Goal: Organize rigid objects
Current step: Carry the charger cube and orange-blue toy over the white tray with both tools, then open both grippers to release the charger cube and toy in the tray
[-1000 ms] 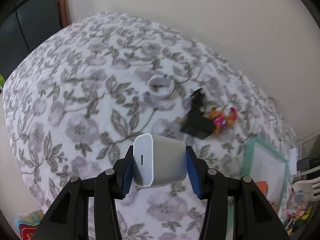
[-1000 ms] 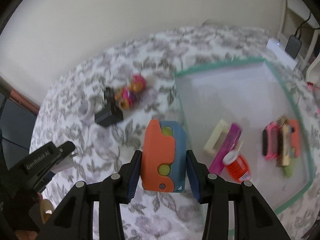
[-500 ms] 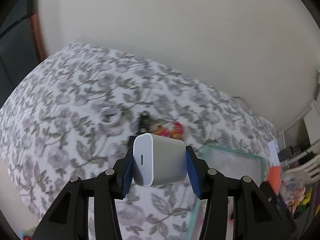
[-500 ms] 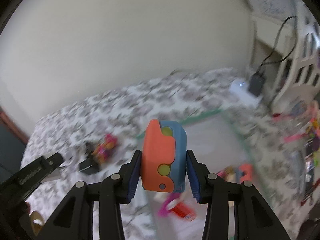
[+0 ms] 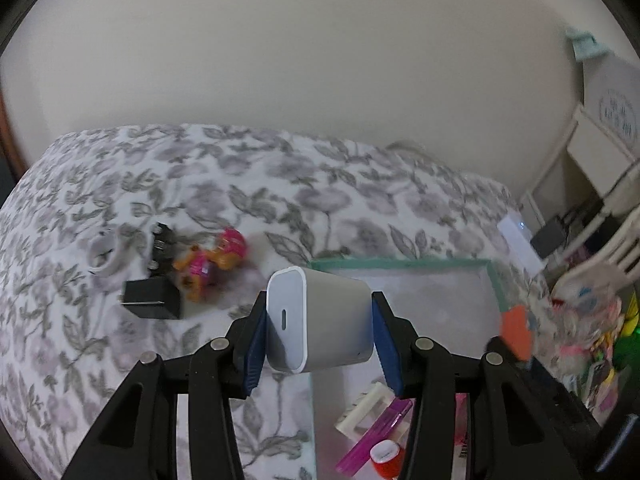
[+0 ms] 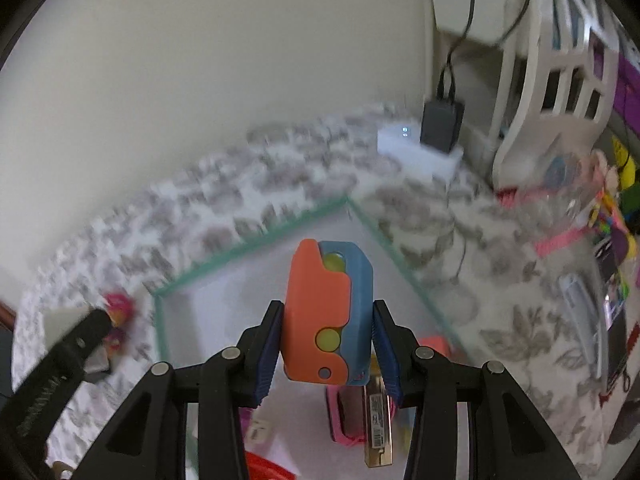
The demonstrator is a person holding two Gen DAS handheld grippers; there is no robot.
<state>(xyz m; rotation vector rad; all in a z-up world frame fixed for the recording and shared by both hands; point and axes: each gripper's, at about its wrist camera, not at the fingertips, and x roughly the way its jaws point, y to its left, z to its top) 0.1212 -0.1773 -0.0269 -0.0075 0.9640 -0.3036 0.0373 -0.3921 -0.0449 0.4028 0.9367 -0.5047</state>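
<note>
Two tongs are in use, and we hold one thing in each. Going left to right on the floral bed [image 5: 320, 184]: a white ring [image 5: 106, 252], a black adapter [image 5: 152, 300] and a pink-orange toy [image 5: 212, 260] lie close together on the cover. Our left tongs [image 5: 319, 320] clamp a white charger [image 5: 320, 320] between their blue pads [image 5: 253, 344], raised over the bed at the left edge of the green-rimmed tray [image 5: 400, 265]. In the tray, near us, lie a cream frame [image 5: 364, 410], a magenta bar [image 5: 376, 436] and a red cap [image 5: 385, 456]. Our right tongs [image 6: 327, 344] clamp an orange-blue toy [image 6: 328, 316], held above the tray's [image 6: 248, 246] inner floor. Below it lie a pink block [image 6: 344, 412] and a gold stick [image 6: 378, 424]. A white power strip [image 6: 416, 150] sits beyond the tray.
</note>
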